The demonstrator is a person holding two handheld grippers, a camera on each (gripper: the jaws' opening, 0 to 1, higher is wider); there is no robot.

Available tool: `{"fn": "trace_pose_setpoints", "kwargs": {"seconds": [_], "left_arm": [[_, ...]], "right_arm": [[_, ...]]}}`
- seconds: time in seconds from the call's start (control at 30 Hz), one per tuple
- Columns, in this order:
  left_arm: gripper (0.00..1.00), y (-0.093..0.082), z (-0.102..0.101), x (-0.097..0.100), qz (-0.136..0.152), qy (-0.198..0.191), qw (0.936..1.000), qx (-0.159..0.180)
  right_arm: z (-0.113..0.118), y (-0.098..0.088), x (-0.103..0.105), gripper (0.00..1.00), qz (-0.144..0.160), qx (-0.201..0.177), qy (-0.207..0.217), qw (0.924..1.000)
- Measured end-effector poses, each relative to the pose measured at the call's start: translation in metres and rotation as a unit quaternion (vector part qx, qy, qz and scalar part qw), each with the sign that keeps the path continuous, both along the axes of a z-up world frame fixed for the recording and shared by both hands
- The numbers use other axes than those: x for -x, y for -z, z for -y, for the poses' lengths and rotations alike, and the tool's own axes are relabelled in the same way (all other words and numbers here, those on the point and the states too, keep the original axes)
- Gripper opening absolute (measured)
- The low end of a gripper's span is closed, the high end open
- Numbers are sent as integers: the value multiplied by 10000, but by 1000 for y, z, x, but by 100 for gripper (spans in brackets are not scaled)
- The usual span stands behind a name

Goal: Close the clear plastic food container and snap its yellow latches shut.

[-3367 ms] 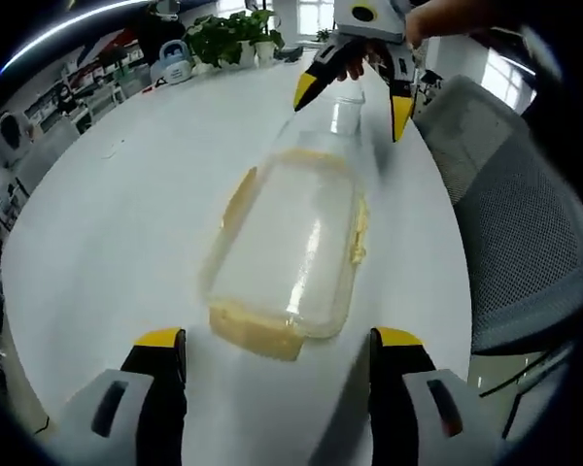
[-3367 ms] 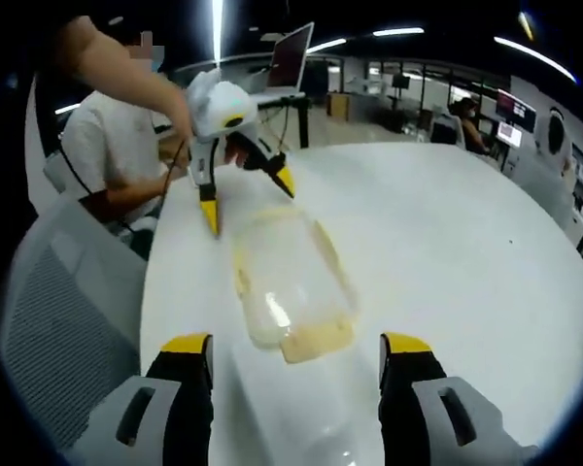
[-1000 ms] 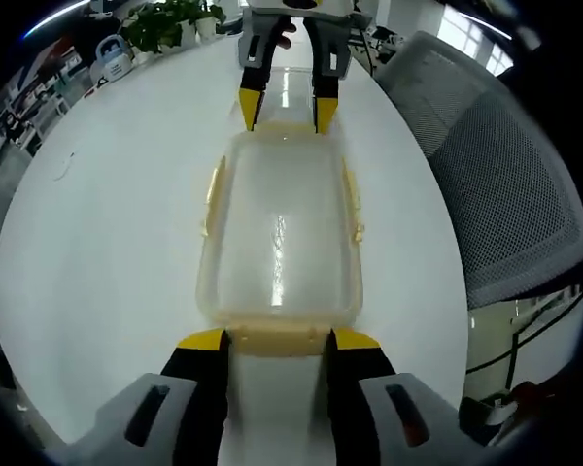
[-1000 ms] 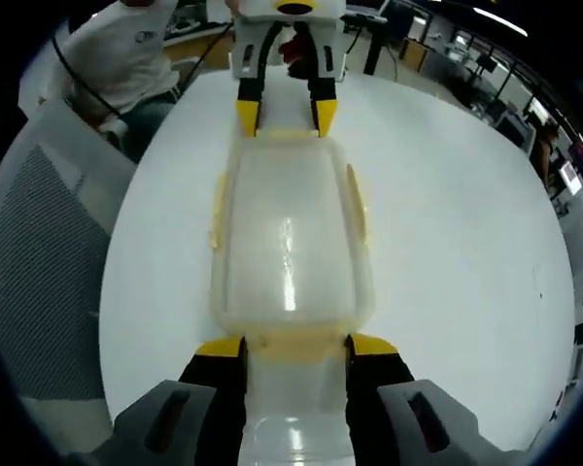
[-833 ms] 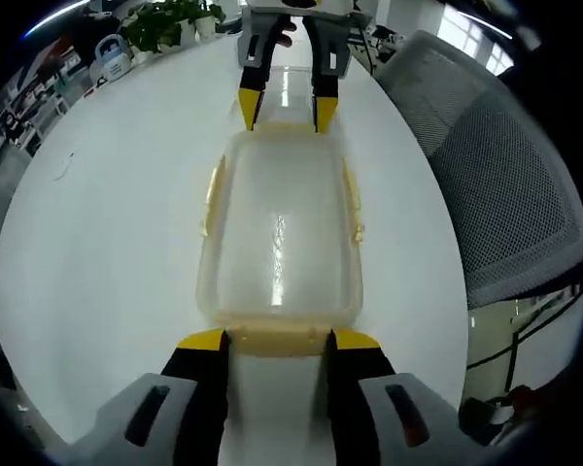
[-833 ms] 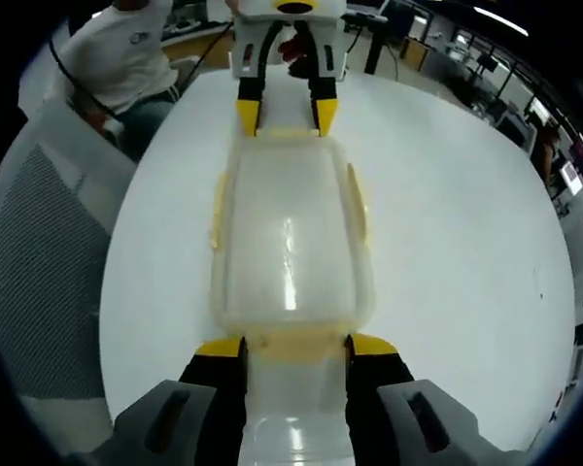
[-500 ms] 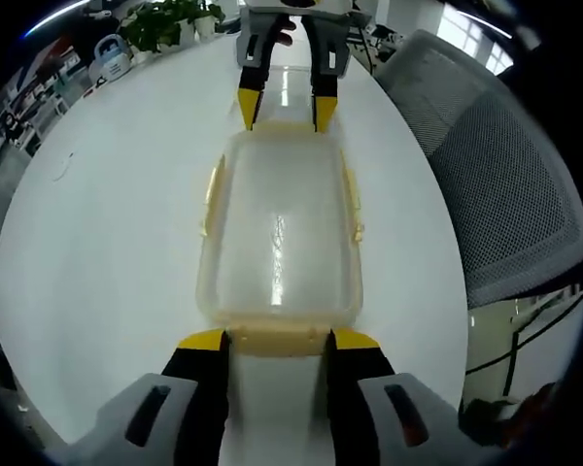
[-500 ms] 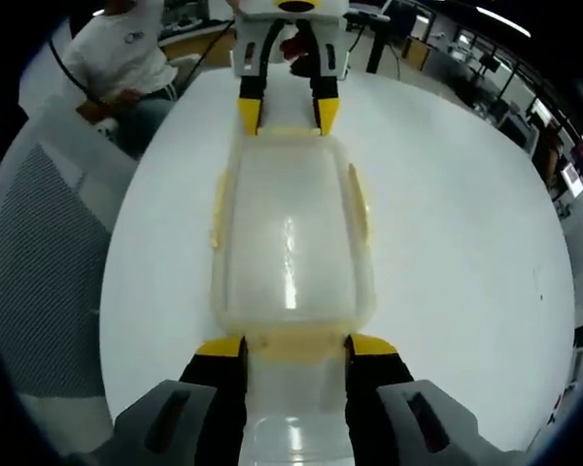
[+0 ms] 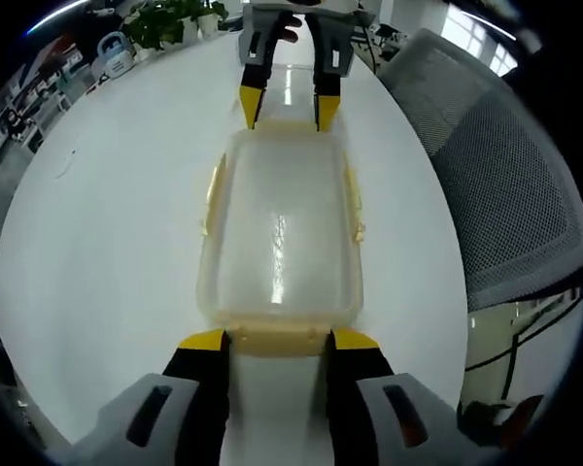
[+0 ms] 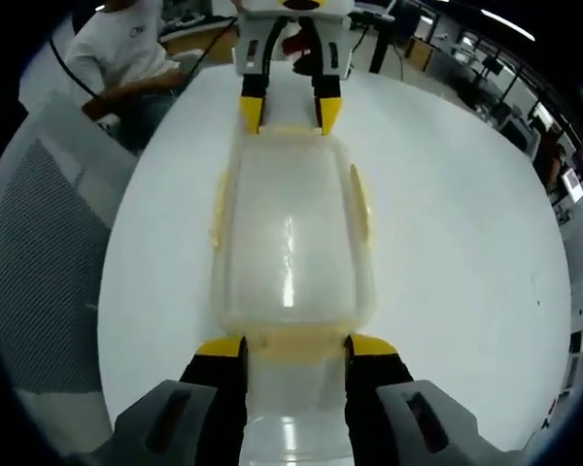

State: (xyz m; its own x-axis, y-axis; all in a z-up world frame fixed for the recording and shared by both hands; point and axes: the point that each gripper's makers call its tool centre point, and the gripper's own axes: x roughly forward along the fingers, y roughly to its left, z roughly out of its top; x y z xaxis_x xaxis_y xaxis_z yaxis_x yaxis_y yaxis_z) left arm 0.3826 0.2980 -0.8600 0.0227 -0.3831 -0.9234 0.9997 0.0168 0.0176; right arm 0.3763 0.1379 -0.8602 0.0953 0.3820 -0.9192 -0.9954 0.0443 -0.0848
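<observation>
- Pressing on the two end latches looks like the step right now: the clear plastic food container [image 9: 280, 233] lies flat on the white table [image 9: 107, 223] with its lid on top.
- Left gripper [image 9: 269, 340] has its jaws partly open, one at each side of the near yellow latch [image 9: 270, 340], touching it.
- Right gripper [image 10: 296, 347] does the same at the other end latch [image 10: 296, 345].
- Side latches [image 9: 212, 194] seem to stick out, maybe not snapped yet.
- Next, I think the ends need squeezing, then the sides.
- Nothing seems to be inside the container.
</observation>
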Motion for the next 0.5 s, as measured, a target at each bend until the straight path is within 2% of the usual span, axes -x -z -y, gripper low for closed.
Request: {"fn": "trace_pose_setpoints", "kwargs": {"seconds": [0.2,0.5], "left_arm": [[37,-1,-2,2,32,44,10000,-52],[37,-12,-2,1,102,71,9999,-4]], "right_arm": [[-2,-4,3,38,-49,-63,2,10000],[-2,-12,3,38,-56,-127,6,9999]]}}
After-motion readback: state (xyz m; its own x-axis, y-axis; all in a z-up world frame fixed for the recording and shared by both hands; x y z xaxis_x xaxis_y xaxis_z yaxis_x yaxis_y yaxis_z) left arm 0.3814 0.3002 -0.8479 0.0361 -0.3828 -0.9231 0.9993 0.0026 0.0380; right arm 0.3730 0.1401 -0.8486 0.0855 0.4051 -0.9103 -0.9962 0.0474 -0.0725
